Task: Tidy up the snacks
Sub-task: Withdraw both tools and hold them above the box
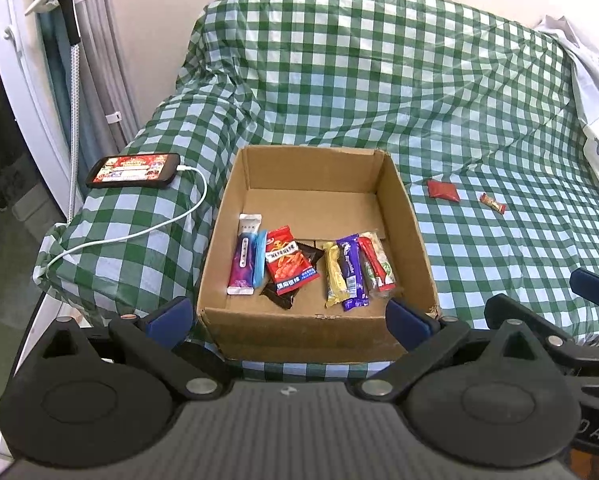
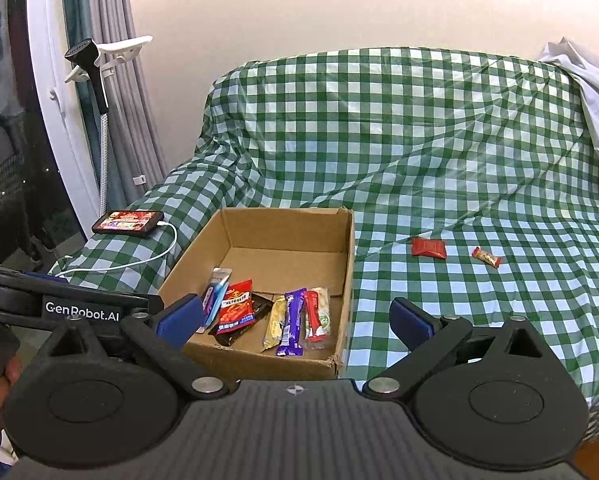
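Note:
An open cardboard box (image 1: 415, 236) (image 2: 349, 264) sits on a green checked cloth and holds several snack packets, among them a red chilli packet (image 1: 287, 260) (image 2: 235, 308) and a purple bar (image 1: 352, 272) (image 2: 293, 320). To the right of the box, a red sachet (image 1: 442, 190) (image 2: 429, 248) and a small wrapped candy (image 1: 492, 203) (image 2: 486, 257) lie on the cloth. My left gripper (image 1: 289, 318) hangs open at the box's near wall, holding nothing. My right gripper (image 2: 295, 322) is open and empty too, over the box's near right corner.
A phone (image 1: 133, 170) (image 2: 128, 221) with a lit screen lies left of the box, a white cable (image 1: 139, 232) trailing from it. A curtain and a black handheld device on a hose (image 2: 99, 96) stand at the left. White fabric (image 2: 595, 88) lies at the right edge.

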Motion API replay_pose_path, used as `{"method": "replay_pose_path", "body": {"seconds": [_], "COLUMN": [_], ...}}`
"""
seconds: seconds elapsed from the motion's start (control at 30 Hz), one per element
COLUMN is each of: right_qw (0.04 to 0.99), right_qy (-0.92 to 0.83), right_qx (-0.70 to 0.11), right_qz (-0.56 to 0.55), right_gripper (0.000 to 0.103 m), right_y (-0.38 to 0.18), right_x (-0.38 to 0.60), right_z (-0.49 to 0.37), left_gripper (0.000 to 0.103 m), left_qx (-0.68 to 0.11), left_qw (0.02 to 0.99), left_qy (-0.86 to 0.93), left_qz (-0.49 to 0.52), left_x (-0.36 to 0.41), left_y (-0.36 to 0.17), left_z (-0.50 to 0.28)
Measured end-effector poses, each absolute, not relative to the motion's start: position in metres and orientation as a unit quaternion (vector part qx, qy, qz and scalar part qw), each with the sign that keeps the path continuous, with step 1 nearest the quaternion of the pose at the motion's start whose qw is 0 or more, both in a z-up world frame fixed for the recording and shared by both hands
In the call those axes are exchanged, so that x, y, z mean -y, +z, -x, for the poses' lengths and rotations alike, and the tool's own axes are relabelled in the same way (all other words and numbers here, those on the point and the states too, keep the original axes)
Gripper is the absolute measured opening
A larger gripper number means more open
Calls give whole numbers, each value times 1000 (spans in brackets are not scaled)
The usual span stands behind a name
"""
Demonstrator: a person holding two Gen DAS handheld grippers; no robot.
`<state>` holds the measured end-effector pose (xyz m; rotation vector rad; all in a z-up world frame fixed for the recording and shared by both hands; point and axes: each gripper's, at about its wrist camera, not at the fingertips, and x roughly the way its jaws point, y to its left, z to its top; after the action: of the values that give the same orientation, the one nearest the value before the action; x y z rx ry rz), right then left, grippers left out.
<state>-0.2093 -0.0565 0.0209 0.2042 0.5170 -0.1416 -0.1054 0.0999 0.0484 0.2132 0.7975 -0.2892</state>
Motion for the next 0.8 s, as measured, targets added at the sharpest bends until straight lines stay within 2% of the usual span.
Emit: {"method": "replay_pose_path", "body": {"seconds": [0.8], "right_qw": [948], "right_qy": [-68], "right_qx": [-293], "right_qz": [-105], "right_gripper": [99], "right_y": [5], "right_x": [67], "right_z": [184], "left_gripper": [103], "left_qx": [-422], "left_qw": [889], "left_qy": [-136], "left_qz": [-112], "left_x": [-88], "left_y": [30], "left_z": [75]}}
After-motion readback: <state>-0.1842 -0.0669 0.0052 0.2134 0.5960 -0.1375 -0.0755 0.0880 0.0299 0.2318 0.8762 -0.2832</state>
